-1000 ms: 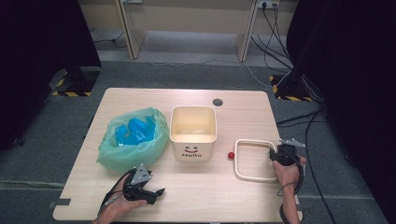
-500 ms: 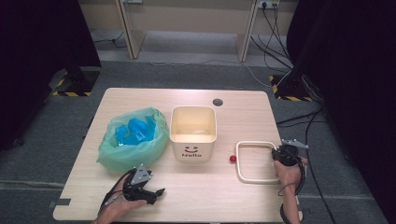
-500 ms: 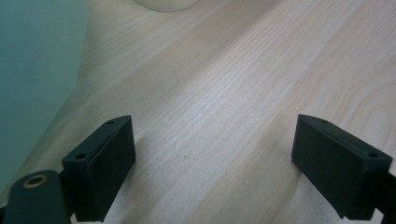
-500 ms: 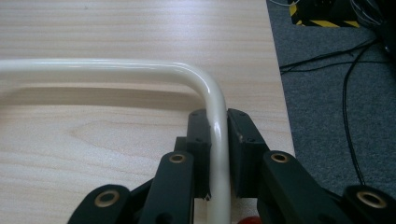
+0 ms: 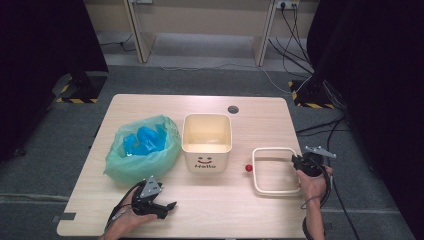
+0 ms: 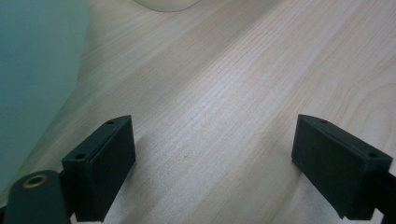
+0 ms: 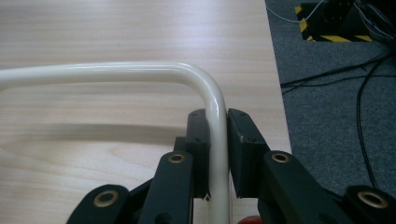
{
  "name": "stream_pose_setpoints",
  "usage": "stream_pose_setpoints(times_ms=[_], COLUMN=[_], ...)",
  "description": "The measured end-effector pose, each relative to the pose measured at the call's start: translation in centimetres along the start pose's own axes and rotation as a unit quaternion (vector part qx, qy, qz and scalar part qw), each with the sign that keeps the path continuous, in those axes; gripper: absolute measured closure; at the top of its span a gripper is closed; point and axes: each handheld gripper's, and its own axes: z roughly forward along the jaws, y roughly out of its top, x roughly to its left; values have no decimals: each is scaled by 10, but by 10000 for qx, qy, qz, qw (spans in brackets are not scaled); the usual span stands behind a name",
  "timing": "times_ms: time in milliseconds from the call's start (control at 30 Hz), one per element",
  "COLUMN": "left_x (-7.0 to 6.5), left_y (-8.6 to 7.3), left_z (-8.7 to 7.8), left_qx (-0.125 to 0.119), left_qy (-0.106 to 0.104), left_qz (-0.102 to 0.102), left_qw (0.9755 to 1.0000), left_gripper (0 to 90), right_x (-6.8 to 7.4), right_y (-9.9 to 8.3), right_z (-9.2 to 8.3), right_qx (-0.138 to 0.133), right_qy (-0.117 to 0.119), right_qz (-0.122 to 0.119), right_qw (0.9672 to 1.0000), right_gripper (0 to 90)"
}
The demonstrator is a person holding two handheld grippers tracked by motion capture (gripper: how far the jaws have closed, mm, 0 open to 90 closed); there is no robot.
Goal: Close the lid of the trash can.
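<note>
A cream rounded-square frame (image 5: 256,172) lies flat on the wooden table (image 5: 225,215) at the right. My right gripper (image 5: 296,161) is shut on its right side; the jaws have just been closing with the rod between them. In the right gripper view the frame's tube (image 7: 116,72) bends at a corner and runs down between the two pads of the right gripper (image 7: 217,119). At the front left, my left gripper (image 5: 167,207) rests low over bare wood. Its jaws stand wide apart with nothing between them, as the left gripper view shows (image 6: 215,154).
A cream bin (image 5: 206,160) with a smiley and "Hello" stands mid-table. A green bag (image 5: 145,162) holding blue pieces sits to its left. A small red ball (image 5: 248,168) lies between bin and frame. The table's right edge and cables on the floor (image 7: 336,88) are close to the right hand.
The right hand has shifted only slightly at the frame's right side. The left gripper has kept still.
</note>
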Motion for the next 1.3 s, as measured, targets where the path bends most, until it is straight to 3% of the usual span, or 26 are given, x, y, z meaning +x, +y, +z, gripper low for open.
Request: stream_pose_setpoints(times_ms=[300, 433, 833, 1300], left_x=[0, -5, -10, -13], left_y=[1, 3, 28, 53], left_z=[-1, -3, -20, -25], left_qx=[6, -51, -727, -1005], left_qy=[27, 50, 86, 155], left_qz=[-9, 148, 111, 204], left_qw=[10000, 9999, 9973, 9946], left_gripper=[146, 154, 154, 154], right_x=[6, 9, 20, 32], right_y=[15, 22, 49, 87], right_z=[-18, -24, -35, -52], right_qx=[-257, -368, -521, -881], right_qy=[173, 235, 421, 572], right_qz=[11, 13, -2, -27], right_qw=[9995, 9990, 9978, 9945], right_gripper=[795, 795, 795, 794])
